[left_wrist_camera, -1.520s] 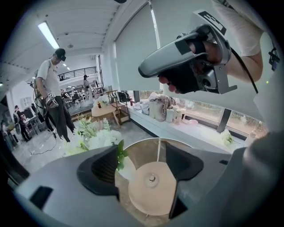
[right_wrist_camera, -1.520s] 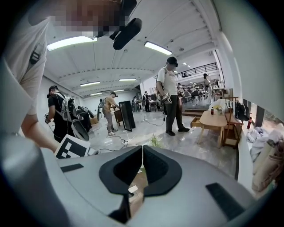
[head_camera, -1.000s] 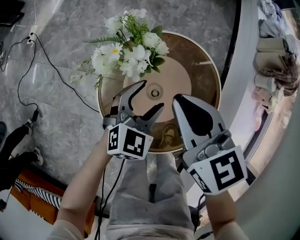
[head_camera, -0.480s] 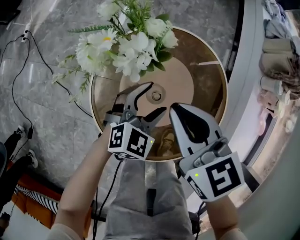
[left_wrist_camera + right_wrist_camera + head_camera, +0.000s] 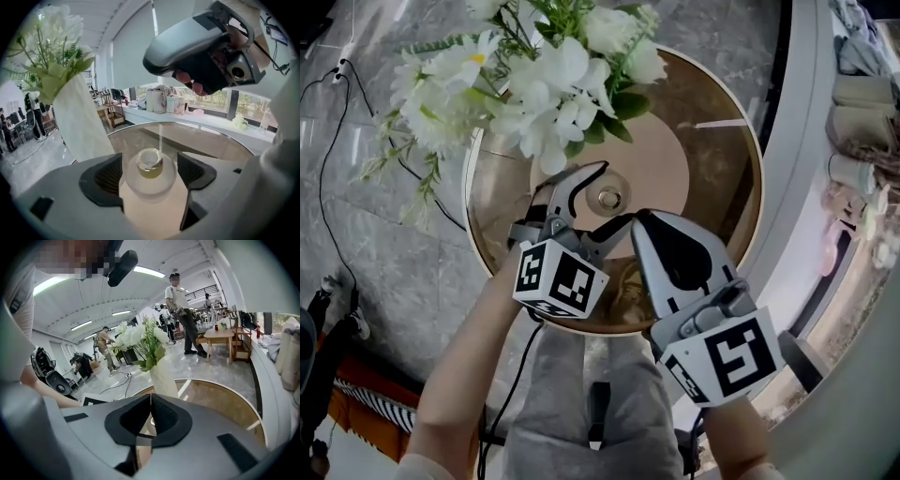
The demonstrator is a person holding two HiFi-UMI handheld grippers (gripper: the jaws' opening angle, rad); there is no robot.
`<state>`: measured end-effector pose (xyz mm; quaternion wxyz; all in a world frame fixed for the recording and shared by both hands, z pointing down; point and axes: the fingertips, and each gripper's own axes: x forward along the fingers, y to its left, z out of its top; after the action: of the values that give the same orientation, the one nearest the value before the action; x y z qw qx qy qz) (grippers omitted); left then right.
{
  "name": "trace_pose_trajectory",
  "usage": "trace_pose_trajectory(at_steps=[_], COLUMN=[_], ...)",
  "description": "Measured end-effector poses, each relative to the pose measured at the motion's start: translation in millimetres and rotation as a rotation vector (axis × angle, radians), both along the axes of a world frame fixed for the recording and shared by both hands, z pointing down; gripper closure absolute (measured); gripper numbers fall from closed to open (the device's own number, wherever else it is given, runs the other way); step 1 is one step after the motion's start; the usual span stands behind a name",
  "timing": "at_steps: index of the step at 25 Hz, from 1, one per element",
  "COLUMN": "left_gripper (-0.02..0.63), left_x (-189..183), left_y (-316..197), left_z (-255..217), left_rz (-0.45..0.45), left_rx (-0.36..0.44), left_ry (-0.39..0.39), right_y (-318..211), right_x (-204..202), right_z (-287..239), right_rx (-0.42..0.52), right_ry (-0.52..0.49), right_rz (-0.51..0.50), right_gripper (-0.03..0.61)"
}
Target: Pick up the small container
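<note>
The small container is a clear glass jar with a gold rim, standing on the round glass table. My left gripper is open, one jaw on each side of the jar and neither pad touching it. In the left gripper view the container stands between the dark pads with gaps on both sides. My right gripper is shut and empty, just right of the left one and short of the jar. Its pads meet in the right gripper view.
A white vase of white flowers stands on the table just beyond and left of the jar; the vase is near the left jaw. A white curved counter runs along the right. People stand on the far floor.
Both grippers have moved forward over the table. The left jaws, whose tips were just short of the jar, now bracket it. The right gripper has stayed shut.
</note>
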<state>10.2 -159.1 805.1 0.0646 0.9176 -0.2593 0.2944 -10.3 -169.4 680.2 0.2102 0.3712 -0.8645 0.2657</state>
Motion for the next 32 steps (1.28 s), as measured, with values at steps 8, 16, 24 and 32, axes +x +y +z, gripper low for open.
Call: trace_pose_trajectory(at_steps=[8, 16, 24, 32], left_gripper=[0.265, 0.265, 0.268, 0.270], left_x=[6, 11, 10, 11], left_y=[-3, -7, -8, -4], left_z=[29, 45, 48, 48], left_rz=[-0.002, -0.008, 0.004, 0.049], left_rx=[-0.030, -0.038, -0.017, -0.015], left_ry=[0.017, 0.014, 0.014, 0.017], right_y=[0, -1, 0, -2], right_x=[8, 11, 6, -15], right_z=[21, 37, 54, 59], right_rx=[-0.014, -0.021, -0.026, 0.057], right_ry=[0.000, 0.005, 0.020, -0.006], right_rz=[0.008, 0.003, -0.024, -0.111], right_gripper=[0.568, 0.568, 0.568, 0.566])
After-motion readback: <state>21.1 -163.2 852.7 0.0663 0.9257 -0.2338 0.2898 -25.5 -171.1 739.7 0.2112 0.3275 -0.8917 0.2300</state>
